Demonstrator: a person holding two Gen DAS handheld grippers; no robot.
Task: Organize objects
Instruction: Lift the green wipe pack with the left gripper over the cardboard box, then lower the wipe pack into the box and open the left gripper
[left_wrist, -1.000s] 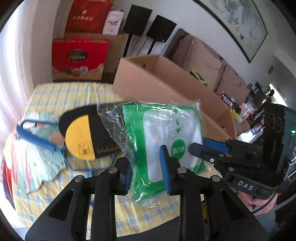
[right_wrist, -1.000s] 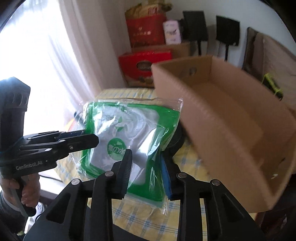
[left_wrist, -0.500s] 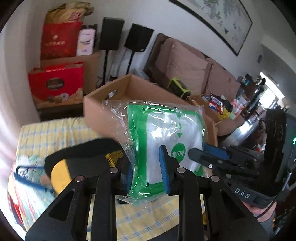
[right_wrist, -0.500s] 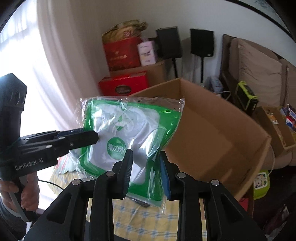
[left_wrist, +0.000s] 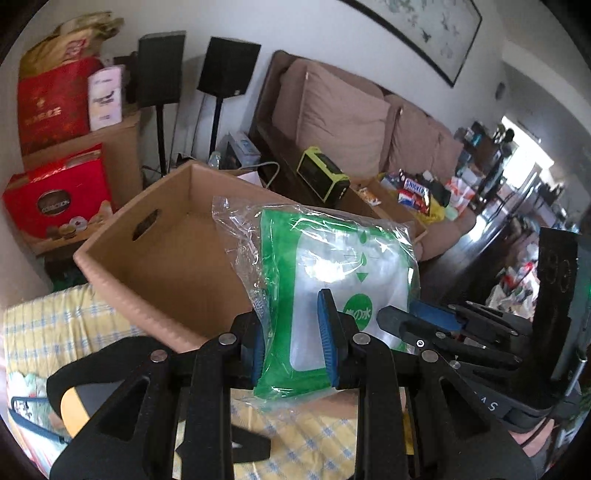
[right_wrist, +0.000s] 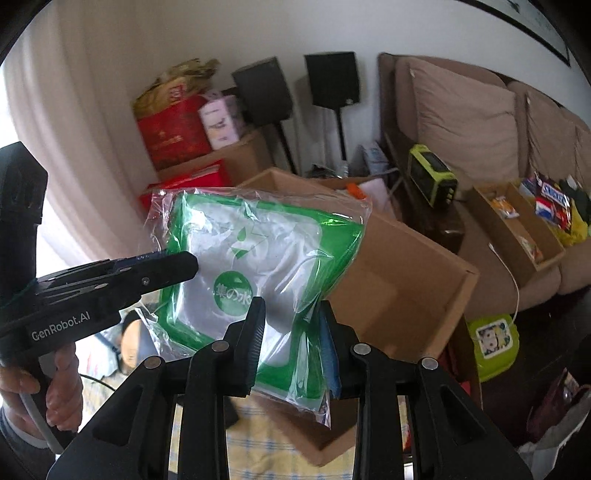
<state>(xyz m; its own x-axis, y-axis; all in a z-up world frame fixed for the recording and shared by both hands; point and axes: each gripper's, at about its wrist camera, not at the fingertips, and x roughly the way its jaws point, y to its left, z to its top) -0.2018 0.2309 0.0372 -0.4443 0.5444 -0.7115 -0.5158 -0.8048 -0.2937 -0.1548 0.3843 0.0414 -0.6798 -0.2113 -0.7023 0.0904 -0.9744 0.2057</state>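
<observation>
- Two grippers share one load. Left wrist view: the left gripper (left_wrist: 295, 339) pinches the green wet-wipe pack (left_wrist: 328, 291) aloft beside the cardboard box (left_wrist: 162, 254).
- Right wrist view: the right gripper (right_wrist: 291, 343) pinches the pack's lower edge; the carrying step seems underway, so next lower it into the box and let go.

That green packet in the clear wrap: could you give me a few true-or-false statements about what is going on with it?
1. Both the left gripper and the right gripper clamp the green packet. True.
2. The packet lies on the bottom of the cardboard box. False: it is held up in the air at the box.
3. The box has a handle cutout in its side. True.
4. The packet is red. False: it is green and white inside clear plastic.
</observation>
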